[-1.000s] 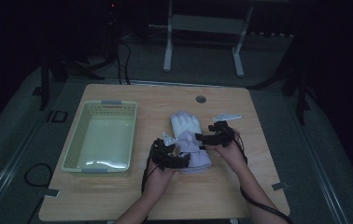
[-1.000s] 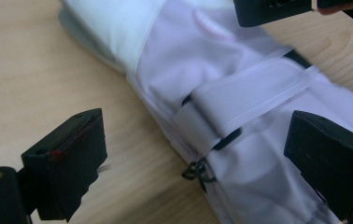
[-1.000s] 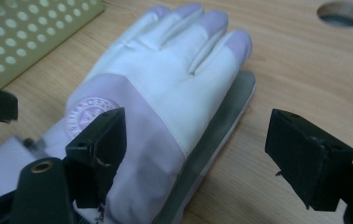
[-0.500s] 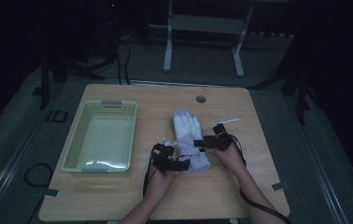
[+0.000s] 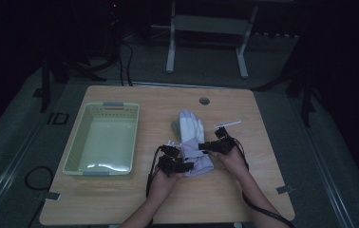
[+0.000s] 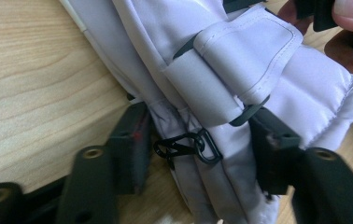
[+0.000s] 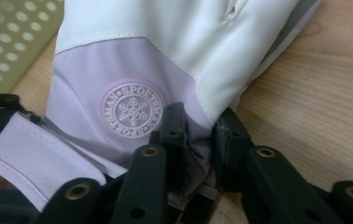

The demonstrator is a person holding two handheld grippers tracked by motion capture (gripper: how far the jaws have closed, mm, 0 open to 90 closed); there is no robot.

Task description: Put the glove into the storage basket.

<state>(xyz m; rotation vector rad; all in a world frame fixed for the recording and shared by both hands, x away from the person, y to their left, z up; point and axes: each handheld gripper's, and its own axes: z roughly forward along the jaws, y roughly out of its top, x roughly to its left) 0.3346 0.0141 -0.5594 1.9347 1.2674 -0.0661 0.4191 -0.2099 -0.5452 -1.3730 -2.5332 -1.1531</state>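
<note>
Glove [image 5: 193, 142] is laid on the table [image 5: 263, 190], right of the basket [image 5: 102, 138]. Its cuff is pinched by the left gripper [image 6: 198, 149] and the right gripper [image 7: 198, 135], both jaw pairs having just been closing on the fabric.

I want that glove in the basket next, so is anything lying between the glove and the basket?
Nothing visible. Bare tabletop separates the glove from the basket, which sits open to its left. Both the left gripper and the right gripper already pinch the glove's cuff.
</note>
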